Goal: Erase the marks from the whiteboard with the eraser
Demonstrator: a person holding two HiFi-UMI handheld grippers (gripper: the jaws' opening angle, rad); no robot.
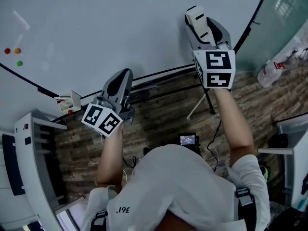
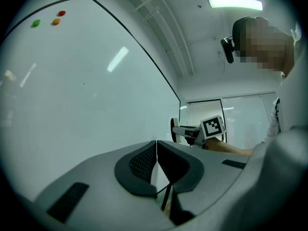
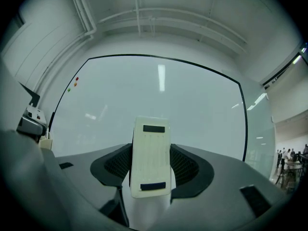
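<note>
My right gripper [image 3: 150,170] clamps the cream eraser [image 3: 150,155] upright between its jaws, facing the whiteboard [image 3: 159,95] near its lower right. I can't confirm contact. My left gripper [image 2: 157,153] has its jaws pressed together with nothing between them. The eraser's two dark strips show no text I can read. Red, orange and green magnets [image 1: 13,54] dot the board's far left — wood-plank floor [image 1: 159,124] below, glass wall [image 1: 284,18] at right.

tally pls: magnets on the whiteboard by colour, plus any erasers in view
red magnet: 1
orange magnet: 1
green magnet: 1
eraser: 1
total: 4
</note>
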